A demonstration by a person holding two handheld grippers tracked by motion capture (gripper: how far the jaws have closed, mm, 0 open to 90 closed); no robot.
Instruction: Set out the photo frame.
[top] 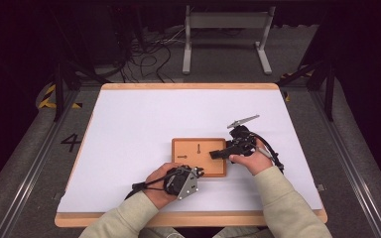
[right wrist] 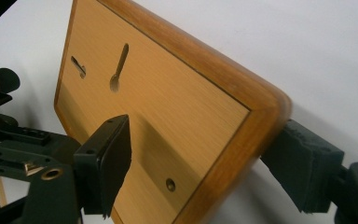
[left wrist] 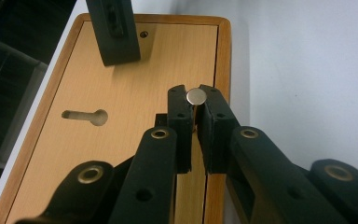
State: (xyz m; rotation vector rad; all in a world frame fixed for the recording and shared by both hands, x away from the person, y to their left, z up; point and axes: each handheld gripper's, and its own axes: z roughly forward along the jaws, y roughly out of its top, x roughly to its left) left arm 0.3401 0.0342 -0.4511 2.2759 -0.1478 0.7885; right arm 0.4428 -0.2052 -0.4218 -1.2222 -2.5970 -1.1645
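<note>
- Wooden board (top: pixel 199 156): one
- Keyhole slots (right wrist: pixel 120 67) in board: two
- Metal pin (left wrist: pixel 196 96): one
- Tools: two, left tool (top: pixel 199 172), right tool (top: pixel 213 154)
</note>
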